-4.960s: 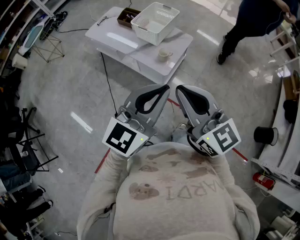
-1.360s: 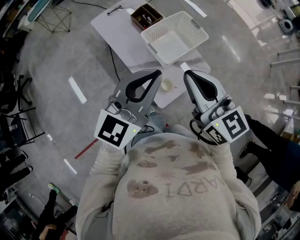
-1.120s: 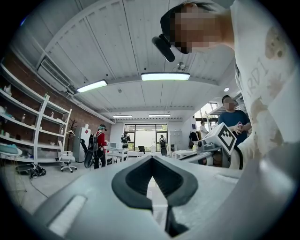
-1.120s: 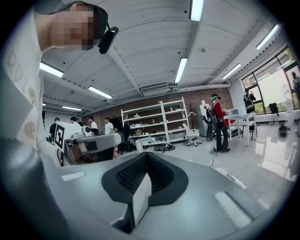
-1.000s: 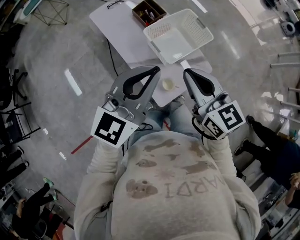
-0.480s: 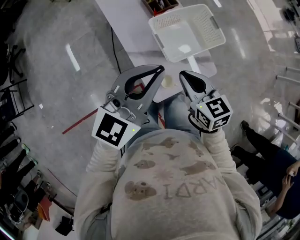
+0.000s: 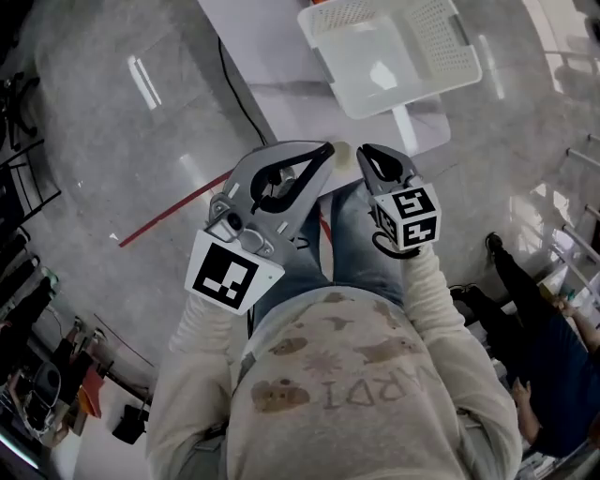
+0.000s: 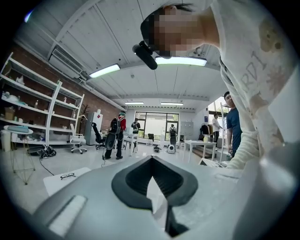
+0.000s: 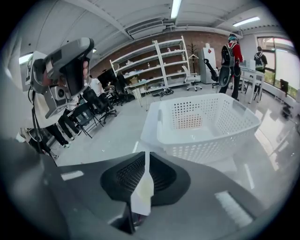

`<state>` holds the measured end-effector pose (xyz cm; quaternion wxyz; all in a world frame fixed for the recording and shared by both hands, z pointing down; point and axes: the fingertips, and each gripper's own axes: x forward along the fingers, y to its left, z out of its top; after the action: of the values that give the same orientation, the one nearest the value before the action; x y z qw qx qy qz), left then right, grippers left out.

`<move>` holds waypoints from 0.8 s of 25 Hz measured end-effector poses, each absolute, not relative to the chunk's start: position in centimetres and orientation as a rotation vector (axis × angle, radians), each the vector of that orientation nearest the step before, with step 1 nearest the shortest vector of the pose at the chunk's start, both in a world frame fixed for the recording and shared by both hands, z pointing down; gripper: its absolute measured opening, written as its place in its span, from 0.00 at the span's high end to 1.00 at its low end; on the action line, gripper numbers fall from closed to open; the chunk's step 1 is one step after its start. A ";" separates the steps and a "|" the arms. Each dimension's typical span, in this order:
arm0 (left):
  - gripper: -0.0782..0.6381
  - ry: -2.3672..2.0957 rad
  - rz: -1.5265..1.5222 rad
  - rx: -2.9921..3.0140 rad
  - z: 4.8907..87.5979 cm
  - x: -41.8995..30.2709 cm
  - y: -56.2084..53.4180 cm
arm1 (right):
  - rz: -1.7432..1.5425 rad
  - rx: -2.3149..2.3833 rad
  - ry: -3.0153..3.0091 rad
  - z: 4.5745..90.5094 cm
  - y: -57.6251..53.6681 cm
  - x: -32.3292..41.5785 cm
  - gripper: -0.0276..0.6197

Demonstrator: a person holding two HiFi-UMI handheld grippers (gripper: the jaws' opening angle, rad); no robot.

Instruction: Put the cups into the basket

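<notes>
1. Nearest to you, your cream sweatshirt (image 7: 356,394) fills the bottom of the head view, with your blue jeans (image 7: 361,239) just beyond it.
2. Your left gripper (image 7: 326,148) has its jaws pressed together at the tips, and nothing sits between them. Its own view looks level across the room.
3. Your right gripper (image 7: 364,150) is likewise closed tip to tip and grips nothing. Its view faces the basket.
4. The small cream cup (image 7: 340,153) stands at the near edge of the low white table (image 7: 286,103). In the head view it shows between the two gripper tips, and it is outside the basket. How close the tips are to it cannot be told.
5. The white perforated plastic basket (image 7: 441,28) sits farther back on the same table, apart from the cup.
6. The grey polished floor (image 7: 141,141) around the table mirrors the ceiling lights. A red tape line (image 7: 173,208) crosses it left of your grippers, and a black cable (image 7: 239,94) trails down from the table.
7. Another person in dark clothing (image 7: 544,347) is at the right edge of the head view.
8. Farther out, the right gripper view shows white shelving racks (image 9: 164,58) against a brick wall (image 9: 211,40), with black chairs (image 9: 96,110) in front.
9. The left gripper view shows strip lights (image 8: 105,71) on a white ceiling. Standing people (image 8: 117,136) are in the distance, and tall windows (image 8: 157,124) close the far end.
</notes>
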<state>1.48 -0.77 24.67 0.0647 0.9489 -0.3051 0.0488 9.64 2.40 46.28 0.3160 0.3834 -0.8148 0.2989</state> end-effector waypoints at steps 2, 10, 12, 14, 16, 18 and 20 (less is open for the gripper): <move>0.89 -0.907 0.169 2.862 26.3 1.7 -0.6 | 0.812 0.998 -2.109 48.5 3.1 9.7 0.87; 0.89 -0.820 0.205 2.856 33.9 0.3 -2.4 | 0.853 0.968 -1.939 57.9 2.9 8.4 0.87; 0.89 -0.803 0.203 2.850 35.3 -0.1 -3.0 | 0.850 0.951 -1.905 59.6 2.4 8.1 0.87; 0.89 -0.793 0.203 2.847 36.1 -0.2 -3.3 | 0.852 0.924 -1.881 60.9 2.3 7.8 0.87; 0.89 -0.791 0.206 2.844 36.5 -0.2 -3.3 | 0.841 0.904 -1.856 61.7 2.3 7.7 0.86; 0.89 -0.794 0.209 2.840 36.8 -0.3 -3.2 | 0.821 0.893 -1.823 62.6 2.4 7.7 0.86; 0.89 -0.798 0.209 2.833 37.2 -0.3 -3.1 | 0.814 0.881 -1.791 63.5 2.5 7.8 0.87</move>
<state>-0.34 -3.11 37.17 0.0955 0.9558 -0.2691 0.0705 7.77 2.49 63.55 0.4732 0.3602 -0.7319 0.3327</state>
